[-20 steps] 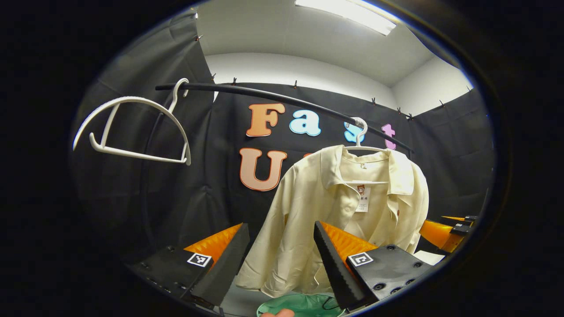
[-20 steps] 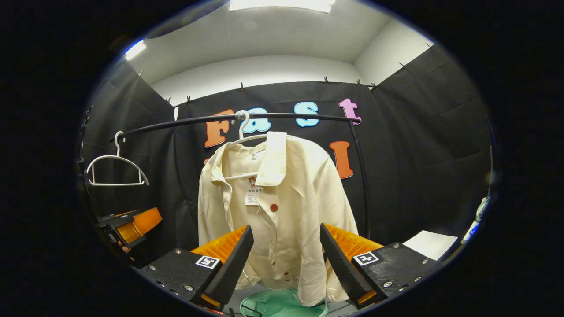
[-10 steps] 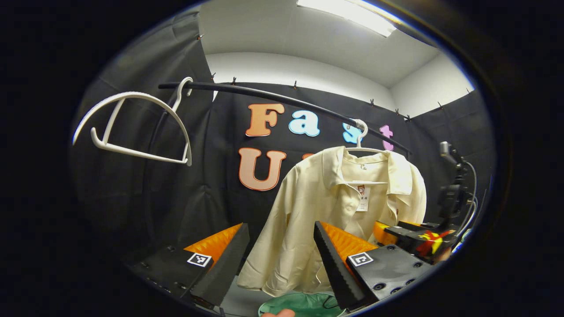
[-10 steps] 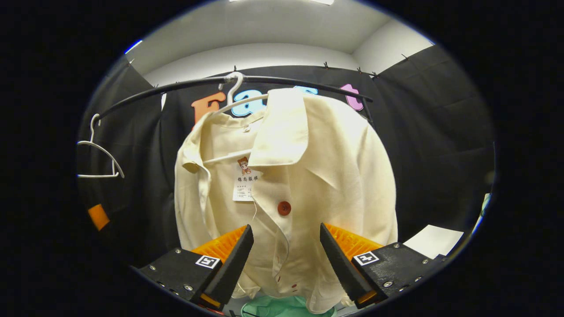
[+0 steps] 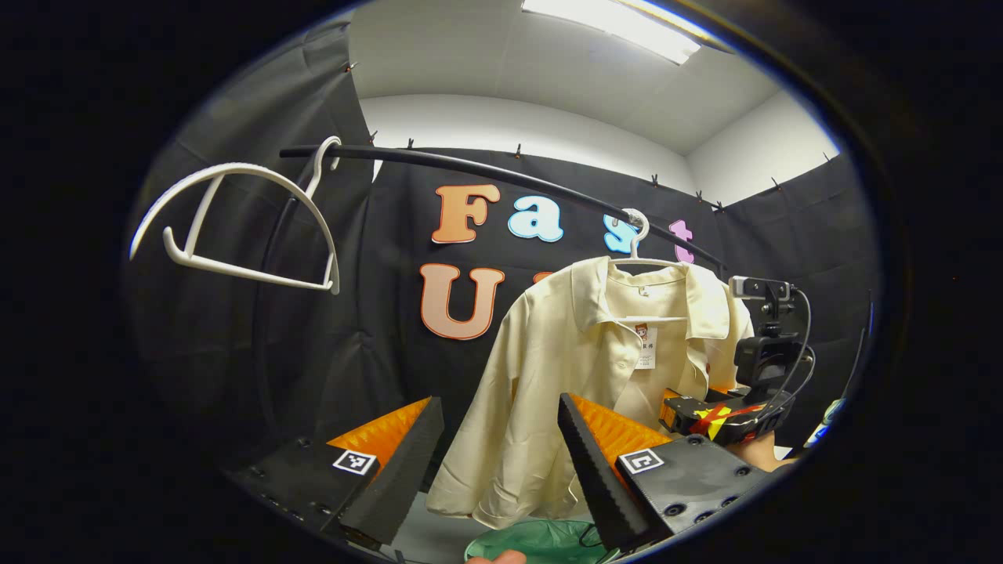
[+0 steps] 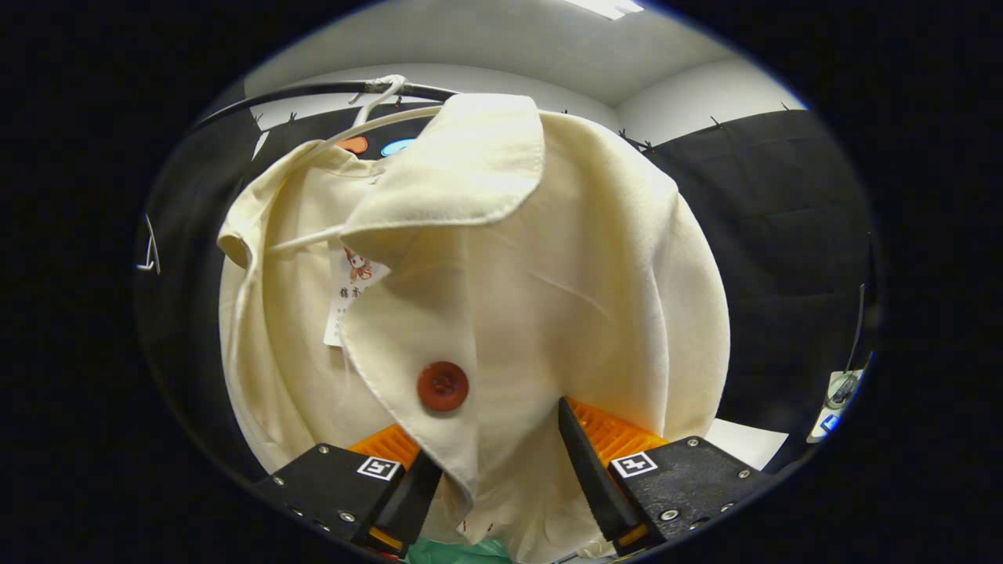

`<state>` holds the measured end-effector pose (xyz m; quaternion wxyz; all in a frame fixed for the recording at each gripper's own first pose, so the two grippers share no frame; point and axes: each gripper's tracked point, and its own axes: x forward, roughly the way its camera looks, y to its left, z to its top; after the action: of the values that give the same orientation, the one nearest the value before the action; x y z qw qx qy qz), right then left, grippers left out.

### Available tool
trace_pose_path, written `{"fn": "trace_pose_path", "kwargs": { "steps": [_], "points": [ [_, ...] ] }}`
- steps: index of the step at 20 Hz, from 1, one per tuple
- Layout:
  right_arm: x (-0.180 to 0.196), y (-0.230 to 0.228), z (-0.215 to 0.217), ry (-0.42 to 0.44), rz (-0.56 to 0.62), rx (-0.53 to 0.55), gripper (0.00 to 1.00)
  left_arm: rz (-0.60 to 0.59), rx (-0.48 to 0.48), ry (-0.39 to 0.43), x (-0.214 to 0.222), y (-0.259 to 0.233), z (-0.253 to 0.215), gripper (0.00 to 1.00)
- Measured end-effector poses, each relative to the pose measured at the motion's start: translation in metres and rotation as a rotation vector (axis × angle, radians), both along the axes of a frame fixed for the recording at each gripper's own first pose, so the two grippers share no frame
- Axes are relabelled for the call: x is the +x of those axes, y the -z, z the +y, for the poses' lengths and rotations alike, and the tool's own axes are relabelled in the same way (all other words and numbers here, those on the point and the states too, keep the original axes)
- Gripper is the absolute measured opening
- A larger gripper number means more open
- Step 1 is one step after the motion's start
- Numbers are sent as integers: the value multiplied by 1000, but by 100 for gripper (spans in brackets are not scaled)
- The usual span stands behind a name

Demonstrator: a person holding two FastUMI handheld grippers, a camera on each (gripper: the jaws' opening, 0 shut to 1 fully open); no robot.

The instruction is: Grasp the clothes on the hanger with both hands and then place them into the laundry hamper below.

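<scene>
**Right gripper at shirt front, left gripper hanging back, both open**

Black curved metal rail (image 5: 501,174) spans the booth, carrying 2 hangers. Cream short-sleeved shirt with rust-red buttons (image 5: 580,376) hangs from the white plastic hanger (image 5: 639,243) toward the rail's right end in the left gripper view; collar open, white paper tag (image 5: 645,350) inside the neck. In the right gripper view the same shirt (image 6: 486,298) takes up most of the picture, placket and 1 red button (image 6: 443,385) just above the fingers.

Empty white plastic hanger (image 5: 235,227) hooks the rail's left end, well apart from the shirt.

Green laundry hamper (image 5: 541,540) sits below the shirt hem, only its rim and lining visible at the bottom edge; a sliver of it (image 6: 454,551) also under the shirt in the right gripper view.

Left gripper (image 5: 497,462): black-and-orange fingers spread wide, nothing between them, shirt ahead and short of contact.

Right gripper (image 6: 501,470): fingers apart, shirt front fabric hanging down between them. Left finger (image 6: 411,493) sits at the placket edge; not clamped. In the left gripper view it (image 5: 717,411) is at the shirt's right side, hand partly visible behind it.
</scene>
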<state>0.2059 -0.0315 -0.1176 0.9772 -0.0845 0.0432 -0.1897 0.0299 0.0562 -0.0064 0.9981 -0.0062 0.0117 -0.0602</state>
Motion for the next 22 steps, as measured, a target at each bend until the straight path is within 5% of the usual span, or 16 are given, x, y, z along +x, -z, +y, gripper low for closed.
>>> {"fn": "trace_pose_path", "kwargs": {
  "steps": [3, 7, 9, 17, 22],
  "points": [
    [-10, 14, -29, 59, 35, -28, 66, -5, 1, 21, 2, -1, -6, 96],
    [-33, 3, -49, 56, 19, 27, 22, 3, -9, 78, 12, 5, -27, 96],
    [-42, -9, -42, 9, 16, 58, 11, 22, -32, 119, 20, 13, -45, 97],
    [-79, -50, -17, -126, 11, 13, 7, 86, -68, 283, 74, 52, -129, 97],
    [-91, -62, -13, -150, 6, 20, 7, 19, 15, 241, 111, 70, -149, 97]
  ]
}}
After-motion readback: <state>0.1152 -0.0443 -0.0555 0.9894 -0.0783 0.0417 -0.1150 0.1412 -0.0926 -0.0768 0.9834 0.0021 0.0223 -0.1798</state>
